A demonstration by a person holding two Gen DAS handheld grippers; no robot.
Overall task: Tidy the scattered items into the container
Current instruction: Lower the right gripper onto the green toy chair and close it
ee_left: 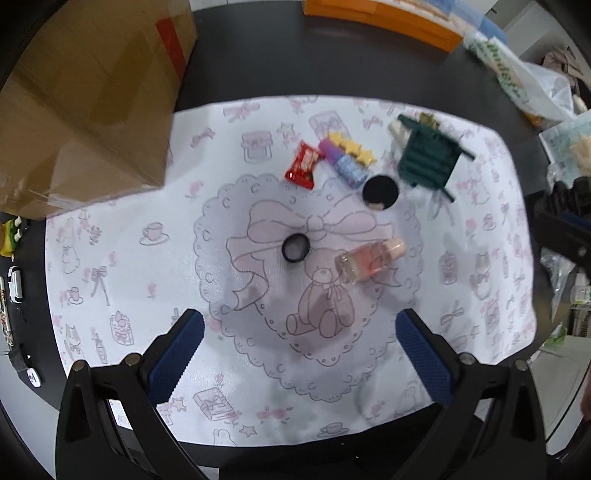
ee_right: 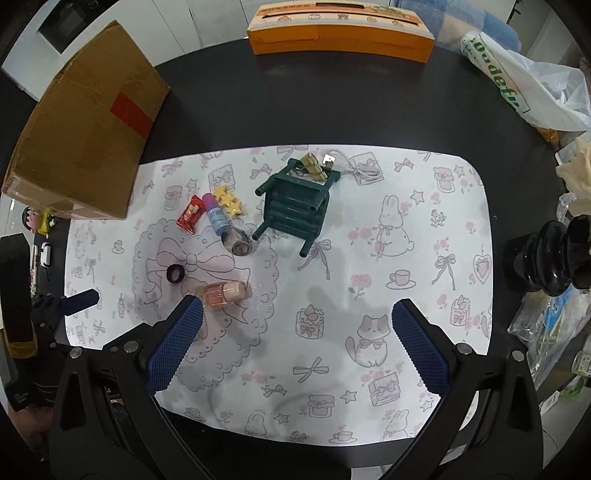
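On the patterned white mat (ee_left: 110,258) lie a red snack packet (ee_left: 302,165), a purple-blue tube (ee_left: 341,162), yellow star pieces (ee_left: 352,147), a black round compact (ee_left: 380,192), a small black ring cap (ee_left: 294,248) and a clear pink bottle (ee_left: 369,258) on its side. A dark green slatted basket (ee_left: 428,157) lies tipped over at the far right, also in the right wrist view (ee_right: 295,206). My left gripper (ee_left: 299,354) is open and empty, hovering near the bottle. My right gripper (ee_right: 297,343) is open and empty; the pink bottle (ee_right: 223,292) lies by its left finger.
A cardboard box (ee_left: 85,99) stands at the far left, overlapping the mat. An orange box (ee_right: 340,31) sits at the table's back edge. Plastic bags (ee_right: 524,81) and clutter crowd the right side. A brass padlock (ee_right: 312,166) and a white cable (ee_right: 351,166) lie behind the basket.
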